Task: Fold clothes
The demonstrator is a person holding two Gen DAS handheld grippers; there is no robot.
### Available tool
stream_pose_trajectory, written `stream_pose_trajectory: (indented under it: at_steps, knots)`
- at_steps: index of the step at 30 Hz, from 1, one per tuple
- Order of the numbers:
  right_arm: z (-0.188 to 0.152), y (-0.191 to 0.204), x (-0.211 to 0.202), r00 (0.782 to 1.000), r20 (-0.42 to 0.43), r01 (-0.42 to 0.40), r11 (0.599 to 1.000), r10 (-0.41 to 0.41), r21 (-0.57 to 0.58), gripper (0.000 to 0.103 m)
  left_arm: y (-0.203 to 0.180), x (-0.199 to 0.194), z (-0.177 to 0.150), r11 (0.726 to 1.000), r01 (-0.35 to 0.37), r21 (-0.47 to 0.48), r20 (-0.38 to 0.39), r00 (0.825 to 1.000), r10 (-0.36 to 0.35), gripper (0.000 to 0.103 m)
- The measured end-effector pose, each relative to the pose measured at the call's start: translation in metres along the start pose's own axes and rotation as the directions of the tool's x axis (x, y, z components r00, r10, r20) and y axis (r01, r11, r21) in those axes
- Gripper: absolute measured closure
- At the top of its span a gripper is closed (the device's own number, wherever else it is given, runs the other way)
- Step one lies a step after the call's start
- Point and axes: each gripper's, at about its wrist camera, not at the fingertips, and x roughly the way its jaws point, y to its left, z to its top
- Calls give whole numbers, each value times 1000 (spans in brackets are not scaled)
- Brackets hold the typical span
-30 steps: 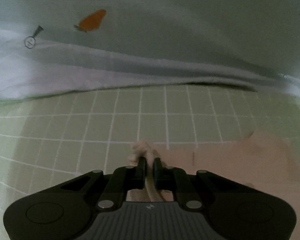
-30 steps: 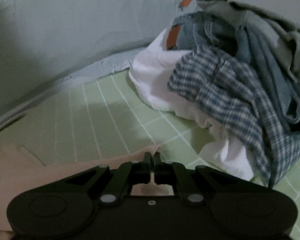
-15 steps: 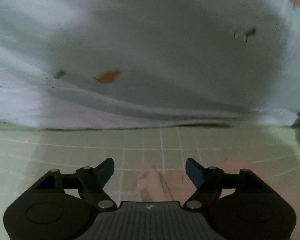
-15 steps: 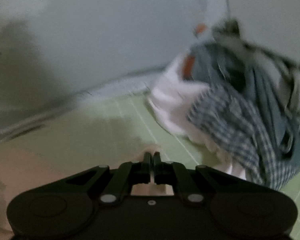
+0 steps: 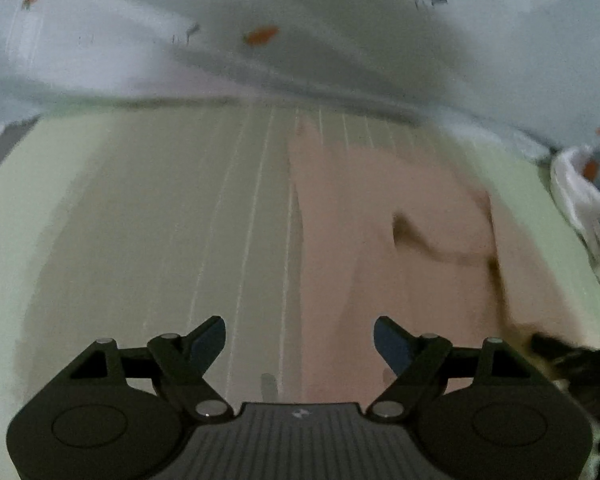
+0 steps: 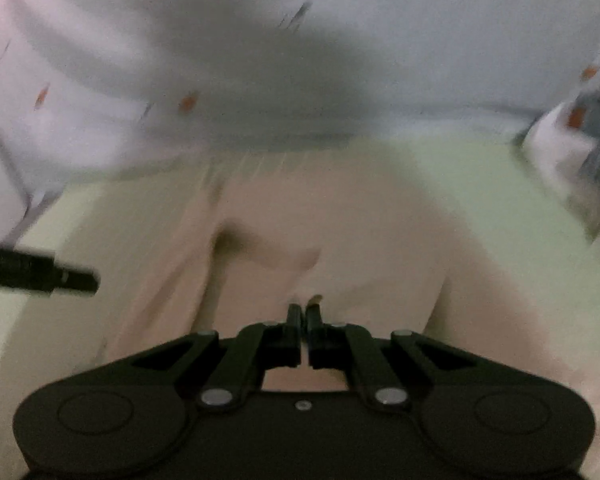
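The left gripper (image 5: 299,342) hangs above the green gridded mat (image 5: 148,216) with its fingers (image 5: 208,338) spread wide and nothing between them. Below and ahead of it the peach garment (image 5: 384,216) lies flat on the mat, its straight left edge running away from the camera toward the mat's far edge; the left finger sits over bare mat, the right finger over the cloth. A dark crease or seam crosses the garment toward its right side, though motion blur smears it too much to say which.

The right gripper (image 6: 304,316) is down at the near edge of the same peach garment (image 6: 340,220), its fingers (image 6: 294,322) clenched together with a small tuck of the peach fabric pinched at their tips. The cloth puckers into a soft fold just beyond the fingertips and spreads out from there toward the far edge of the mat (image 6: 480,184).

A pale sheet printed with small orange carrots (image 5: 340,40) rises along the far edge of the mat in both views. At the mat's far right corner sits the pile of clothes (image 5: 592,196), a white piece with blue checked fabric on it, well apart from the peach garment and heavily blurred. In the right wrist view a black part of the other gripper (image 6: 40,272) pokes in from the left, over the mat just beside the garment's left side.
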Motion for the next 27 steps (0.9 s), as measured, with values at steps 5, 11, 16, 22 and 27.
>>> stream_pose_trajectory:
  at_steps: [5, 11, 16, 22, 27]
  knots:
    - [-36, 4, 1, 995, -100, 3, 999, 3, 54, 96, -6, -13, -36, 1000, 23, 22, -47, 999, -22, 21]
    - [-49, 0, -38, 994, 26, 102, 991, -105, 90, 25, -16, -23, -55, 998, 56, 40, -57, 997, -53, 21]
    - [-64, -30, -45, 963, 19, 265, 959, -269, 104, 2, -39, -17, -52, 990, 129, 56, -54, 990, -126, 21]
    - [-89, -61, -45, 945, -46, 326, 933, -322, 156, 1, -89, 4, -52, 963, 237, 129, -67, 971, -230, 32]
    - [-99, -74, -46, 945, -22, 326, 935, -326, 139, 0, -116, 25, -61, 959, 274, 79, -106, 958, -265, 69]
